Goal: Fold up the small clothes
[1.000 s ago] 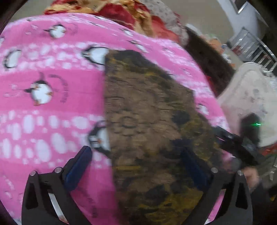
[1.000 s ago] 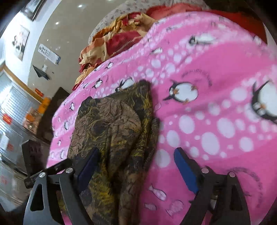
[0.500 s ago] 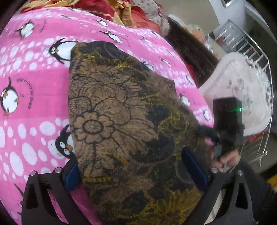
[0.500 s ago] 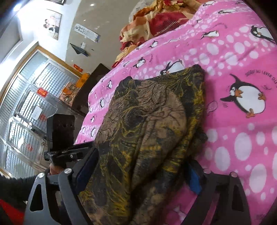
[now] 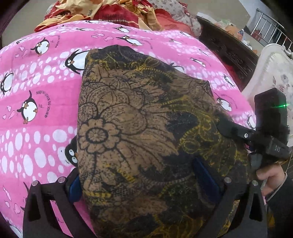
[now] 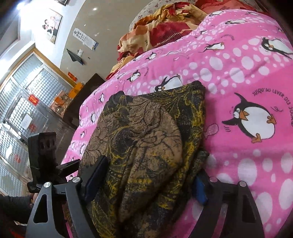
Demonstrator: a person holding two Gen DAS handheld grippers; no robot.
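A brown, black and yellow flower-print garment lies folded in a thick bundle on the pink penguin blanket. My left gripper stands open over its near end. Its left pad is at the cloth's left edge and its right pad rests on top of the cloth. My right gripper straddles the same garment from the other side. Its jaws are opening, with the bundle between the left pad and the right pad. A hand holds the right gripper's black housing.
A red and orange quilt is heaped at the blanket's far end. A dark wooden cabinet and a white padded chair back stand past the right edge. In the right wrist view a barred window lies beyond the blanket's left edge.
Both grippers have closed in around the garment's near end. The left one slid to the right until the cloth filled its jaws. The right one's right pad went from bare blanket to the cloth's edge.
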